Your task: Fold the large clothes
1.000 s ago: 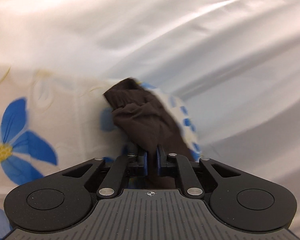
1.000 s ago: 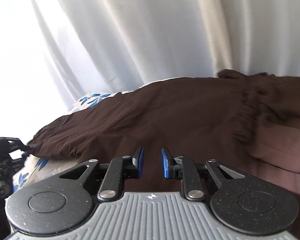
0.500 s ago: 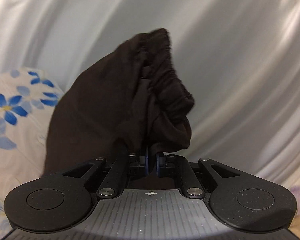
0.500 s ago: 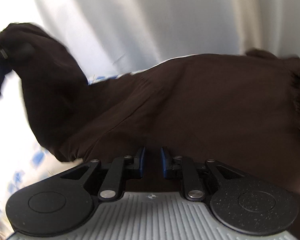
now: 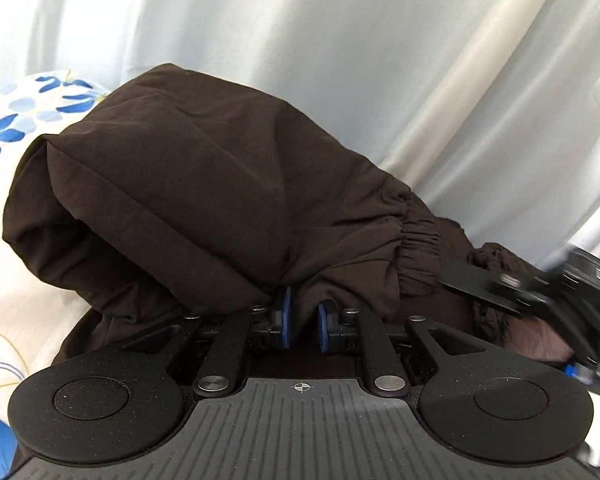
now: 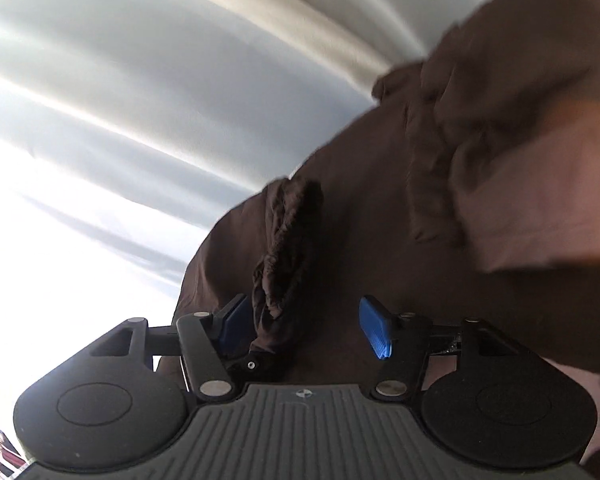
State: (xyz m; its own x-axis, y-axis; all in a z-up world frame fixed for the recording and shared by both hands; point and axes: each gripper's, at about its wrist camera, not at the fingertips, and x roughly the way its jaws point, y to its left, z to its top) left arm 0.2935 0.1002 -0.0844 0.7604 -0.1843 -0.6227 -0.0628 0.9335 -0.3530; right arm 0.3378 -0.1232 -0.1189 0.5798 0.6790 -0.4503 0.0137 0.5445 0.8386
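A large dark brown garment (image 5: 204,184) with a gathered elastic waistband (image 5: 416,240) lies folded over itself on a floral sheet (image 5: 8,136). My left gripper (image 5: 302,322) has its blue pads narrowly apart with the brown fabric draped over and between them. My right gripper (image 6: 304,328) is open wide; a bunched ruffle of the garment (image 6: 288,240) hangs between its pads (image 6: 374,334), against the left one. The right gripper's body shows at the right edge of the left wrist view (image 5: 540,292), resting on the waistband end.
A pale grey-white curtain (image 5: 380,60) hangs behind the bed and fills the background of both views (image 6: 140,100). The white sheet with blue flowers extends to the left of the garment.
My left gripper carried its end of the garment over onto the rest and its pads parted slightly. My right gripper opened wide and tilted.
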